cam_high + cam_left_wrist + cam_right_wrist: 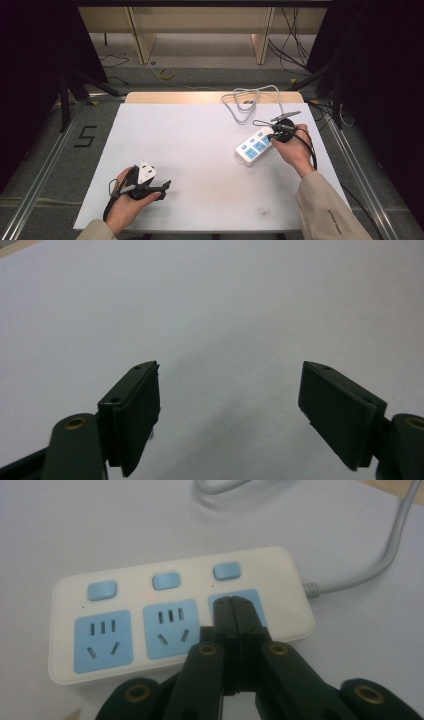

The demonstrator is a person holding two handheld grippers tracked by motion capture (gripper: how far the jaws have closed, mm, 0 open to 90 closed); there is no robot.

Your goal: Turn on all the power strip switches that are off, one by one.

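A white power strip (280, 572) with three blue sockets and three blue switches lies on the white table (75, 525). A small red light (149, 596) glows beside its middle switch. My right gripper (233, 601) is shut with nothing between its jaws, and its tips rest over the socket nearest the cord end, just below that socket's switch. In the high view the power strip (251, 149) lies right of centre, with the right gripper (272, 135) at its far end. My left gripper (230, 367) is open and holds nothing. It sits low over bare table at the front left (165, 189).
The strip's grey cord (243, 103) lies in loose loops at the table's far edge, and runs off the strip's end (360, 577) in the right gripper view. A wooden edge (165, 96) borders the back of the table. Cables and stand legs are on the floor around it.
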